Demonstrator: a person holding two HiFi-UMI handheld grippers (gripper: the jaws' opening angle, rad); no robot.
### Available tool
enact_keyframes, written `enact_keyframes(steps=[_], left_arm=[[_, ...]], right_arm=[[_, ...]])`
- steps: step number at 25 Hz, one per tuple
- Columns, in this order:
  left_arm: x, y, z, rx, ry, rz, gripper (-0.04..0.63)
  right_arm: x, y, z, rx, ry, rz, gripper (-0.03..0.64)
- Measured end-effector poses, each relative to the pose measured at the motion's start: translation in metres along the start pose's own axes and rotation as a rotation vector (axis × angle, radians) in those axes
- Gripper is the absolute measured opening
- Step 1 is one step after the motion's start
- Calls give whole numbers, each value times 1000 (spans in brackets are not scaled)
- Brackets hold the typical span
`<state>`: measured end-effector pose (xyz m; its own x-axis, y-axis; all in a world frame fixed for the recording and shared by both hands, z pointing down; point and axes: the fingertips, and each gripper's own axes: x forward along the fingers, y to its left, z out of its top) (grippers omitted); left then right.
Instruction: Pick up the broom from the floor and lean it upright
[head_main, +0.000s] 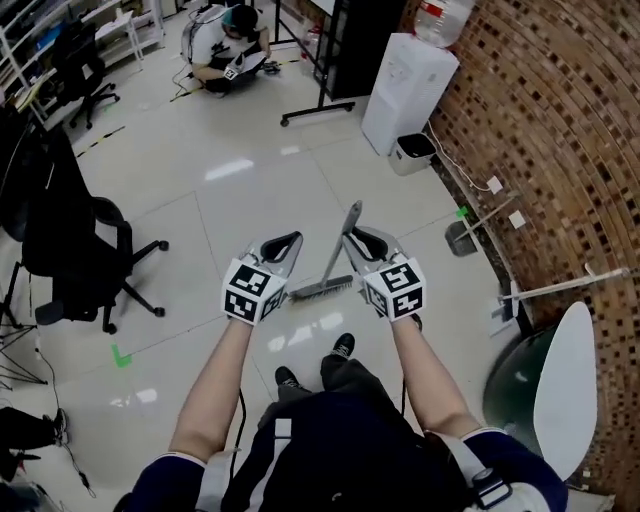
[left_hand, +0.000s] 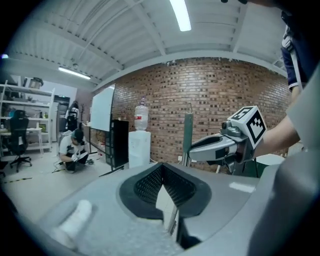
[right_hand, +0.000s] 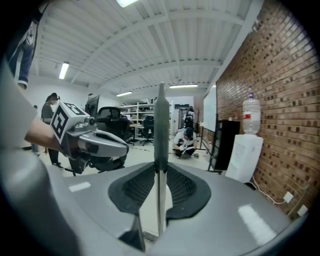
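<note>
The broom has a grey handle (head_main: 340, 245) slanting up from its brush head (head_main: 320, 290), which is down by the floor in front of my feet. My right gripper (head_main: 352, 236) is shut on the handle near its upper end. In the right gripper view the handle (right_hand: 161, 125) stands upright between the black pads (right_hand: 182, 187) of the right gripper (right_hand: 161, 172). My left gripper (head_main: 293, 240) hangs just left of the handle, apart from it. In its own view the left gripper (left_hand: 161, 167) has its tips together and nothing between them.
A brick wall (head_main: 560, 150) runs along the right, with a water dispenser (head_main: 405, 90), a small bin (head_main: 412, 152) and a dustpan (head_main: 462, 238) beside it. A black office chair (head_main: 85, 255) stands at left. A person (head_main: 228, 45) crouches far back.
</note>
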<state>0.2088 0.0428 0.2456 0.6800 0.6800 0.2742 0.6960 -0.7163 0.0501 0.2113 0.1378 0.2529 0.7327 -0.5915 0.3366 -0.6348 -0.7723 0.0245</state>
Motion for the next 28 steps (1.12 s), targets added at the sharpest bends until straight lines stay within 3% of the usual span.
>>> enact_keyframes(steps=[8,17,28], left_arm=[[167,-84,48,73,24,-233,0],[308,-145,80,156,57,-415,0],[483,-155,107,167,57,-643,0]], right_arm=[[-73,-155,-38,114,-3,-218,81],[-126,-297,-61,186,-5,-406,81],[-124,-458,-79,263,25,-631,81]])
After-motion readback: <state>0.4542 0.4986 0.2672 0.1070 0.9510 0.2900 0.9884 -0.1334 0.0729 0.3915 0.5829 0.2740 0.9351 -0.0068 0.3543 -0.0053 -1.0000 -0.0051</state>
